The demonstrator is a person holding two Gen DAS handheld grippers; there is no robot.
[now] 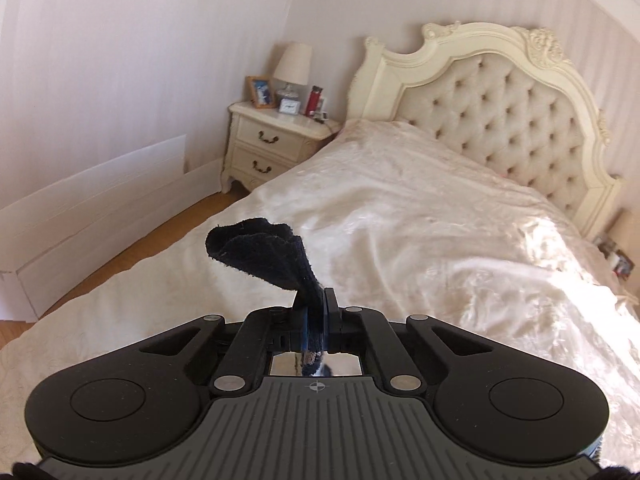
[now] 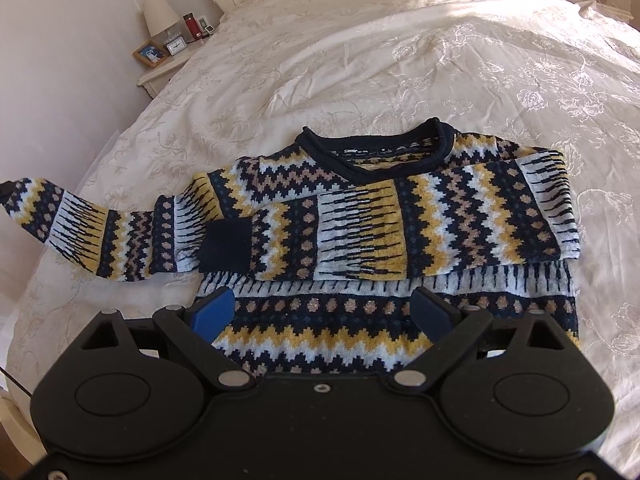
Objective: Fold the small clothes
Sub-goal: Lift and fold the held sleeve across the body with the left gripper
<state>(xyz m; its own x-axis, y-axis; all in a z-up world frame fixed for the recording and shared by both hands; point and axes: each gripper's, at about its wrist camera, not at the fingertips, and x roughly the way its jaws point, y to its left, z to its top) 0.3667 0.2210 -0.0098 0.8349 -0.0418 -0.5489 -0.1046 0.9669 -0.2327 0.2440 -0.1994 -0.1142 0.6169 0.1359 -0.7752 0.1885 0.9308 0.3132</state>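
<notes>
The navy, yellow and white zigzag-knit sweater (image 2: 360, 216) lies flat on the cream bedspread (image 2: 360, 60), its unfolded sleeve (image 2: 92, 232) stretching left. The left gripper (image 1: 318, 304) is clenched on that sleeve's navy cuff (image 1: 260, 252); the right gripper (image 2: 322, 312) hovers released above the hem.

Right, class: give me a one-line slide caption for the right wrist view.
Open right gripper hovers over a patterned sweater on the bed, one sleeve folded across.

bed (image 2: 360, 40) – cream floral cover | on it: patterned sweater (image 2: 360, 216) – flat, one sleeve folded across chest
</notes>
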